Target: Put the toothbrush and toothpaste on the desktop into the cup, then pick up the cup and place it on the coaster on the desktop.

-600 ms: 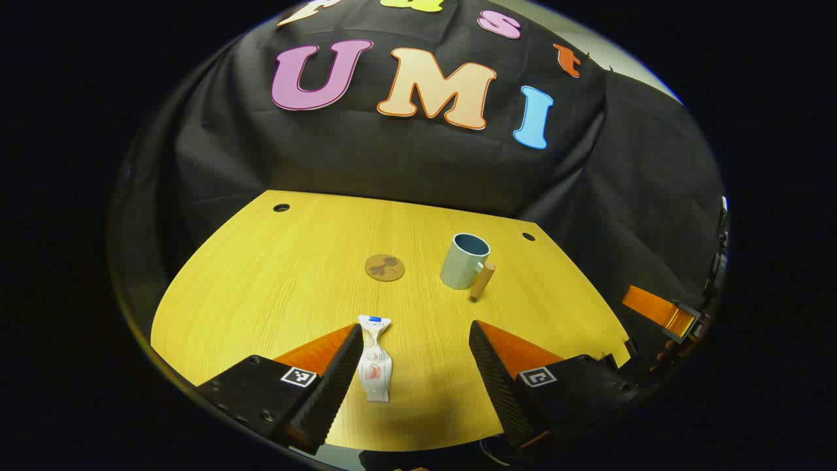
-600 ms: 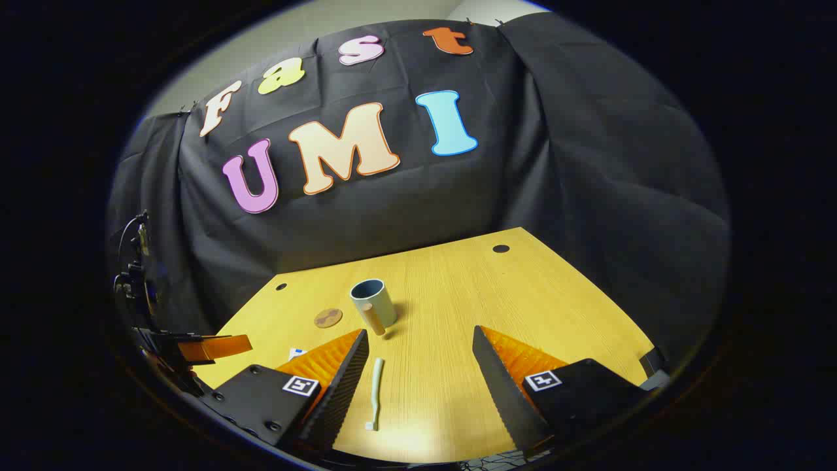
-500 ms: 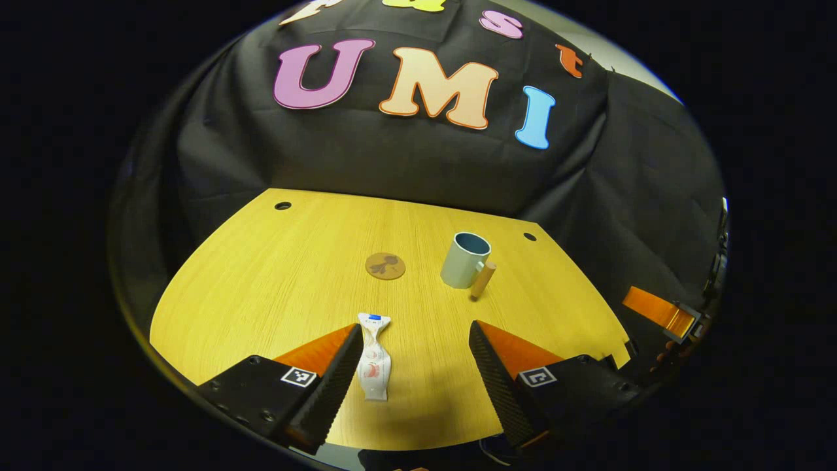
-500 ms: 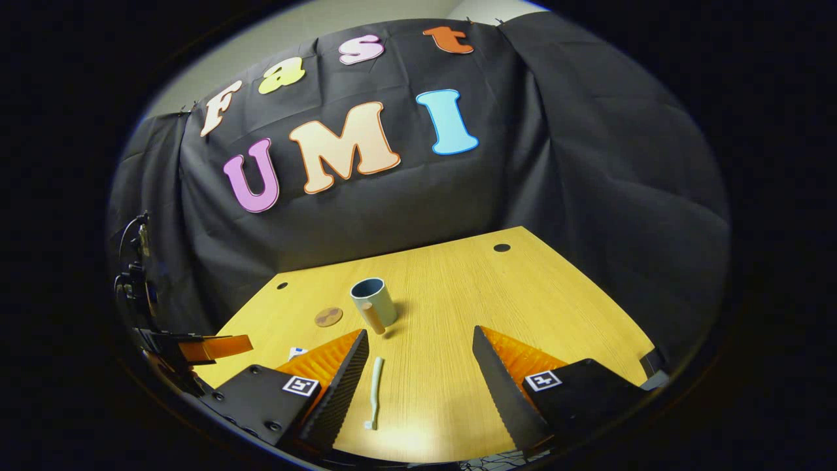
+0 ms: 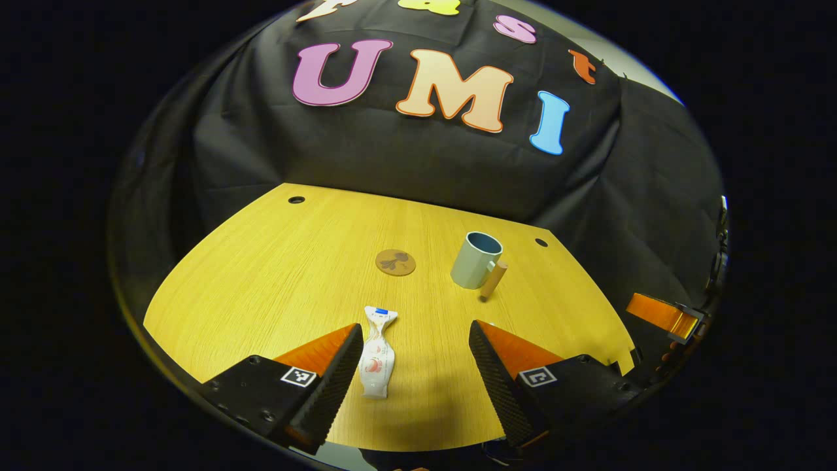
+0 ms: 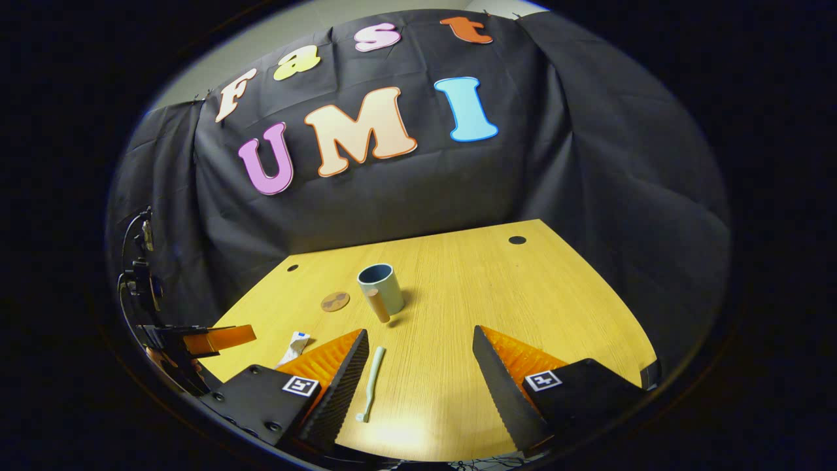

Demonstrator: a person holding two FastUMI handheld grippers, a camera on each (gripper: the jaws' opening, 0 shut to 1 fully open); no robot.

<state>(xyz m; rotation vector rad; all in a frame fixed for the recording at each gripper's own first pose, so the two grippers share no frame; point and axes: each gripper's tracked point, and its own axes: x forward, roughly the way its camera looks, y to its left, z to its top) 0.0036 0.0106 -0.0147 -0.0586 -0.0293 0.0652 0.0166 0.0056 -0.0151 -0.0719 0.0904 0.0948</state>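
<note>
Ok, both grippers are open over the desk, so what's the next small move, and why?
Probably lower the left gripper a little and shift it left, so the toothpaste sits midway between its fingers. The tube lies flat on the desk, close beside one finger rather than centred. The cup stands empty, and the toothbrush lies ungripped before the right gripper.

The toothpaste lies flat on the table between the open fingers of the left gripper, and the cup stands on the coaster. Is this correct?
One part is wrong: the cup does not stand on the coaster. It stands on the bare table, beside the coaster and apart from it, as the left gripper view shows. The rest holds: the toothpaste lies flat on the table between the open fingers of the left gripper.
</note>
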